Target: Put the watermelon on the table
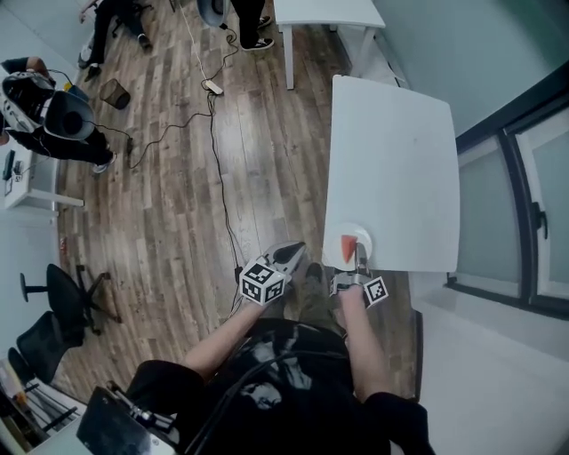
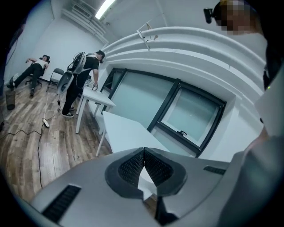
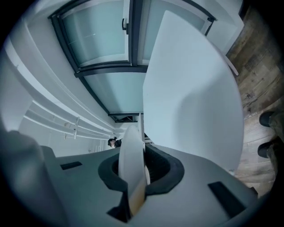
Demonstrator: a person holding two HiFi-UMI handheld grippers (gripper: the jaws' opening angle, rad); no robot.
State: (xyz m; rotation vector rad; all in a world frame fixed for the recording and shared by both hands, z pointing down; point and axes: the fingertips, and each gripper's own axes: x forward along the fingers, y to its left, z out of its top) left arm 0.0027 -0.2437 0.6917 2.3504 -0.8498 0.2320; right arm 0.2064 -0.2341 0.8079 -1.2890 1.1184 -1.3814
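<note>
- Head view: the right gripper (image 1: 360, 260) has its fingers clenched on the near rim of a white plate (image 1: 364, 236). In the right gripper view the plate stands edge-on between the fingers (image 3: 162, 167) and cuts across the middle of that picture.
- The watermelon (image 1: 346, 248), a red wedge, lies on the plate over the near edge of the white surface (image 1: 396, 151). Whether the plate rests on it cannot be told.
- The left gripper (image 1: 296, 249) hangs just left of the surface above the wooden floor (image 1: 169, 204), its fingers pressed together on nothing.
- A black cable (image 1: 224, 200) runs along the floor beside the surface.
- Farther off are an office chair (image 1: 67, 293), a seated person (image 1: 49, 120) and a second table (image 1: 324, 13).
- A window (image 1: 533, 213) lines the right.
</note>
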